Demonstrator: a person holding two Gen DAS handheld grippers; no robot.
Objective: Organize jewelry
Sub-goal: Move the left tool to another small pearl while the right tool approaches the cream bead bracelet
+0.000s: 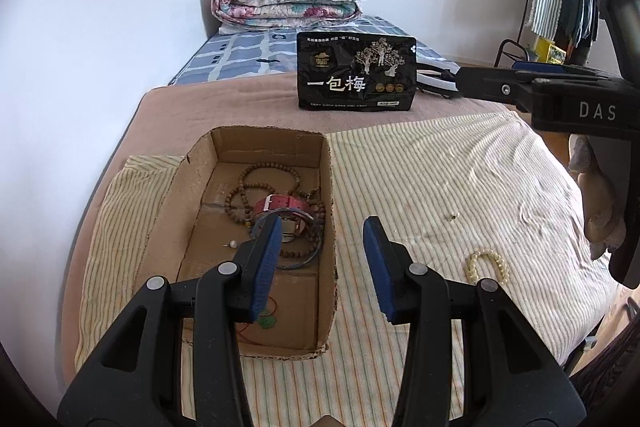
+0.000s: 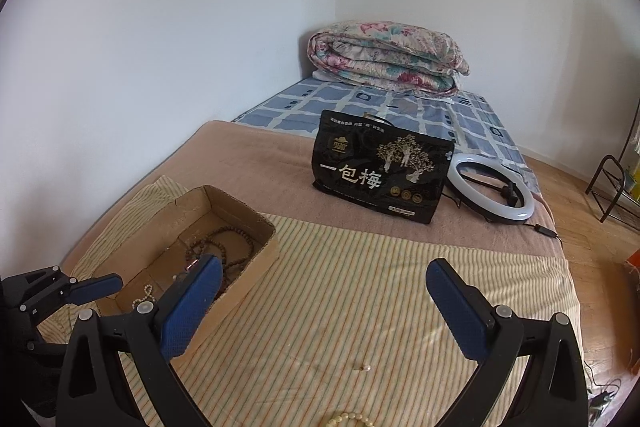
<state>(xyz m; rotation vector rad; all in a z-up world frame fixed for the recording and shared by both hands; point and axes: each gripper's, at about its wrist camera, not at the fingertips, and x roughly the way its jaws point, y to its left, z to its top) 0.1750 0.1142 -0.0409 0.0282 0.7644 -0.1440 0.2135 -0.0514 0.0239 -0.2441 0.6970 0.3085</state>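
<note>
Jewelry fills the cardboard box (image 1: 192, 187) on the striped sheet (image 1: 420, 179): brown bead strings (image 1: 256, 173), a red watch strap (image 1: 280, 203) and a small green pendant (image 1: 266, 322), partly hidden by the left claw (image 1: 320, 267), whose fingers are spread with nothing between them. A pale bead bracelet (image 1: 488, 263) lies on the sheet right of the box, cut off at the right wrist view's lower edge. The right claw (image 2: 320, 307) is spread too. Behind stands a black bag (image 2: 380, 171) printed "一包梅"; its small print is unreadable. "DAS" shows on the right claw's body.
</note>
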